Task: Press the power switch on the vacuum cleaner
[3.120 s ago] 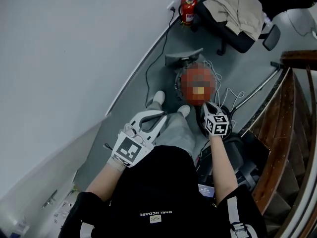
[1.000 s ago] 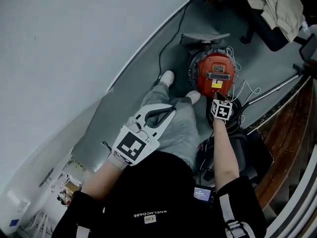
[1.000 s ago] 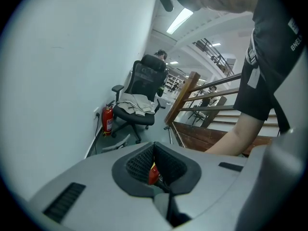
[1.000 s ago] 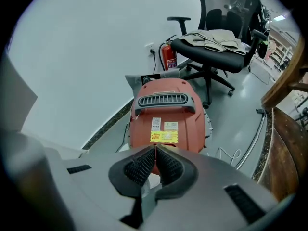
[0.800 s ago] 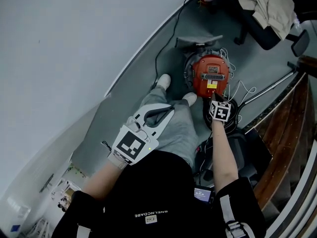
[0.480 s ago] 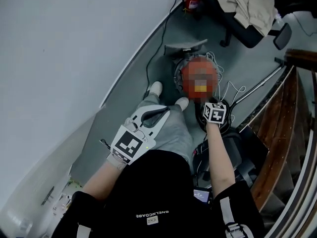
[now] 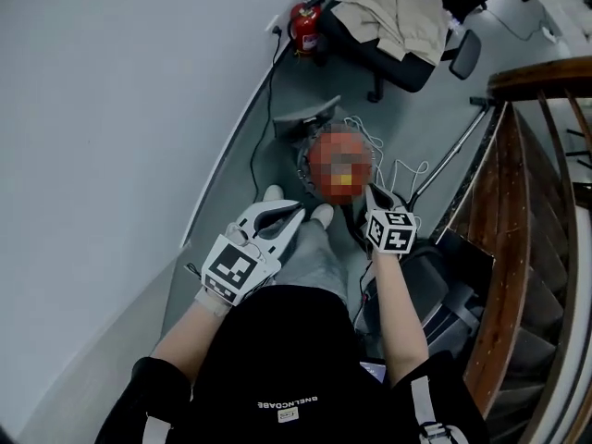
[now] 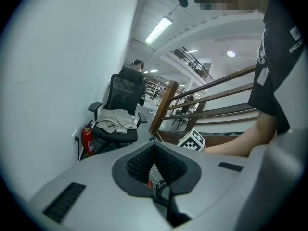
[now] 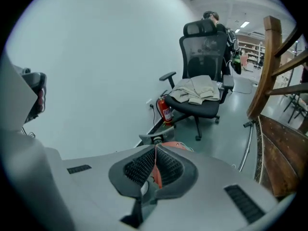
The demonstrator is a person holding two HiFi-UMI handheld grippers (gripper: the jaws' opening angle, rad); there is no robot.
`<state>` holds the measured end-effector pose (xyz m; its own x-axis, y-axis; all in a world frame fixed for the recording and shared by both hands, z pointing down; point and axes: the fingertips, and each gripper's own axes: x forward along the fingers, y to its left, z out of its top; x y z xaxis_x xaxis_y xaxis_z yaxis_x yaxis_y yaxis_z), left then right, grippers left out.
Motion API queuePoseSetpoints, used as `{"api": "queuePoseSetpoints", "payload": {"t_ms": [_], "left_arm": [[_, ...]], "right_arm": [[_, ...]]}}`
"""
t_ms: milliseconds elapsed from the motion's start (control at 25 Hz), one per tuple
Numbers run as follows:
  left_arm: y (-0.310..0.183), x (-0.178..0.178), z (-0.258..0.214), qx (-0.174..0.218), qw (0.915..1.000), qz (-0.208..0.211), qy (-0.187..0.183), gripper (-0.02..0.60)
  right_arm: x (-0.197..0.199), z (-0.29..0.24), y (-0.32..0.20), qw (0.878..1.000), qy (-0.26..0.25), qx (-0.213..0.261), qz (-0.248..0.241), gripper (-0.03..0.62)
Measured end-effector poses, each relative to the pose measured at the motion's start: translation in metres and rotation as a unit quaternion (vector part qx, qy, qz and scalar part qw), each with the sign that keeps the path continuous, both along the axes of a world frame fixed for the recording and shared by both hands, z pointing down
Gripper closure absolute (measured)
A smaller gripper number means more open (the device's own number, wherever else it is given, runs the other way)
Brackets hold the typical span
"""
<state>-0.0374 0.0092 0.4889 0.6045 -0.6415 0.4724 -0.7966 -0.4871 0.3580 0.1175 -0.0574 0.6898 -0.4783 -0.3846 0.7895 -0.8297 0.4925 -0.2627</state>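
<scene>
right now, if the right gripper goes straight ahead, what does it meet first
Probably the vacuum, its red top right beyond the right gripper's shut jaws; depth is hard to judge.

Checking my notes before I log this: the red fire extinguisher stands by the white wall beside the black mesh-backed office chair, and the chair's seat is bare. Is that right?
Not quite: the seat is not bare. The right gripper view shows a crumpled beige cloth lying on the seat of the black mesh-backed office chair. The red fire extinguisher does stand by the white wall beside it.
</scene>
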Motion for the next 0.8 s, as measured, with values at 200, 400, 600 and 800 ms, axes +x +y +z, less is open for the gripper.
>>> {"api": "queuePoseSetpoints", "payload": {"t_ms": [200, 400, 600, 800], "left_arm": [[-0.015, 0.016, -0.033, 0.031, 0.9989, 0.036, 0.009, 0.566], [-0.023, 0.039, -0.066, 0.062, 0.9949, 0.079, 0.015, 0.566], [-0.030, 0.070, -0.097, 0.086, 0.9887, 0.121, 0.021, 0.566], [-0.028, 0.096, -0.124, 0.107, 0.9808, 0.162, 0.023, 0.566]], "right_arm": [[0.014, -0.081, -0.004, 0.997, -0.024, 0.058, 0.041, 0.565], [0.027, -0.160, 0.005, 0.989, -0.052, 0.115, 0.071, 0.565], [0.050, -0.231, 0.018, 0.976, -0.080, 0.168, 0.110, 0.565], [0.068, -0.292, 0.039, 0.958, -0.122, 0.218, 0.144, 0.565]]}}
